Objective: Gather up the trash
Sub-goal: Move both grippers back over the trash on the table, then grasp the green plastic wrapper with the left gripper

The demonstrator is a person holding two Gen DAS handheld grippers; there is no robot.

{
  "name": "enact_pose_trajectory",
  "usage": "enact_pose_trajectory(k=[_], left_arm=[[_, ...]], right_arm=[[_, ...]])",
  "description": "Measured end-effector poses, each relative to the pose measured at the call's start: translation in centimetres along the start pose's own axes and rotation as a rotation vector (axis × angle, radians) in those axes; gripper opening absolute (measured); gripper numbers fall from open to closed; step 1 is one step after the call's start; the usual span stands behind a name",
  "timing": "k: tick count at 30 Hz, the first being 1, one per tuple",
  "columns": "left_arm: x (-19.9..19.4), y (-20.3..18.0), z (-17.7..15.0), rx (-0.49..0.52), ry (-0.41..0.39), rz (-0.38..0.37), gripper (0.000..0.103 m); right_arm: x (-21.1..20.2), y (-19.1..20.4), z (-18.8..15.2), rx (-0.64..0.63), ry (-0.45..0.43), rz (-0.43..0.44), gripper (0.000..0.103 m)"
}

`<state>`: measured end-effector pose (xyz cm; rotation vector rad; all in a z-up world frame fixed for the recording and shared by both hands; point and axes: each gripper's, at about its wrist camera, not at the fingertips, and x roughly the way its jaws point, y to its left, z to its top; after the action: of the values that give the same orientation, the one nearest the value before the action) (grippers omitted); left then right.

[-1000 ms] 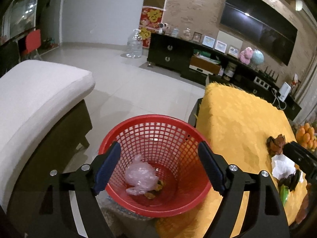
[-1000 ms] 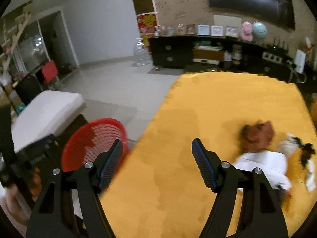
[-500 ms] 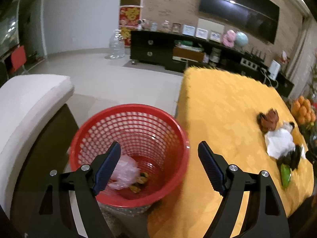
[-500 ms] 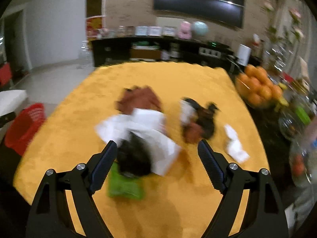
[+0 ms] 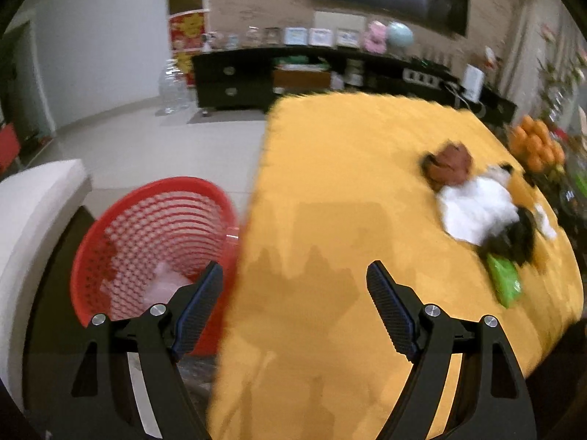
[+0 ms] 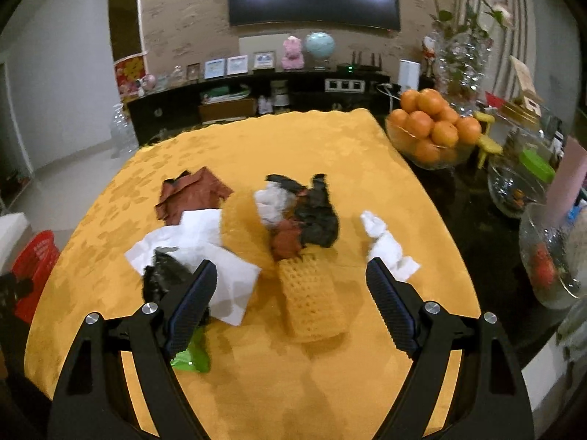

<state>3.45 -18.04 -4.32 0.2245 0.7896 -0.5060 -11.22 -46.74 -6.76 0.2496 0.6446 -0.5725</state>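
Trash is piled up on the yellow-clothed table [image 6: 330, 139]: a rust-brown crumpled wrapper [image 6: 192, 194] sits touching a big white napkin [image 6: 205, 253], with a black crinkly bit [image 6: 161, 275] on top of the napkin's near edge and a green wrapper [image 6: 192, 357] poking out just beside it. A bit to the right there's a clump of white, black and reddish scraps [image 6: 301, 212], a yellow knitted piece [image 6: 312, 297] right below it, and a twisted white tissue [image 6: 385, 245] off to the side. Right gripper [image 6: 291, 286] hangs above the pile, jaws just been opening and now wide apart, nothing between them but air, the knitted piece showing through the gap. Left gripper [image 5: 293, 293] is wide apart too, nothing held, pointing at the table's edge. Red mesh basket [image 5: 146, 234] sits on the floor beside the table, next to a white cushioned seat [image 5: 33, 212], with a clear plastic bag [image 5: 165, 282] inside. Left view is pretty blurry.
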Motion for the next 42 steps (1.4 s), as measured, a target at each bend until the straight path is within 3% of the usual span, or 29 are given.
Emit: enact_pose_trajectory(k=[7, 15, 30, 32, 34, 36, 42], left_arm=[[0.1, -7.7, 0.3, 0.095, 0.03, -0.121, 0.077], [0.9, -15.7, 0.6, 0.222, 0.063, -0.196, 0.077], [4.4, -21.4, -0.7, 0.293, 0.149, -0.246, 0.077], [4.9, -21.6, -0.8, 0.296, 0.157, -0.24, 0.072], [5.3, -21.7, -0.9, 0.294, 0.182, -0.248, 0.055], [5.8, -21.7, -1.2, 0.293, 0.206, -0.251, 0.045], [5.7, -21.4, -1.4, 0.302, 0.184, -0.236, 0.029]], right_arm=[[-0.5, -2.5, 0.1, 0.057, -0.008, -0.046, 0.081], [-0.7, -7.4, -0.1, 0.197, 0.0, -0.095, 0.081], [-1.1, -9.7, -0.5, 0.265, 0.0, -0.102, 0.081], [-1.0, -9.8, -0.5, 0.265, 0.006, -0.1, 0.081], [-0.9, -9.8, -0.5, 0.265, 0.009, -0.101, 0.081], [-0.9, -9.8, -0.5, 0.265, 0.009, -0.101, 0.081], [-0.5, -9.6, -0.6, 0.259, 0.024, -0.106, 0.081]])
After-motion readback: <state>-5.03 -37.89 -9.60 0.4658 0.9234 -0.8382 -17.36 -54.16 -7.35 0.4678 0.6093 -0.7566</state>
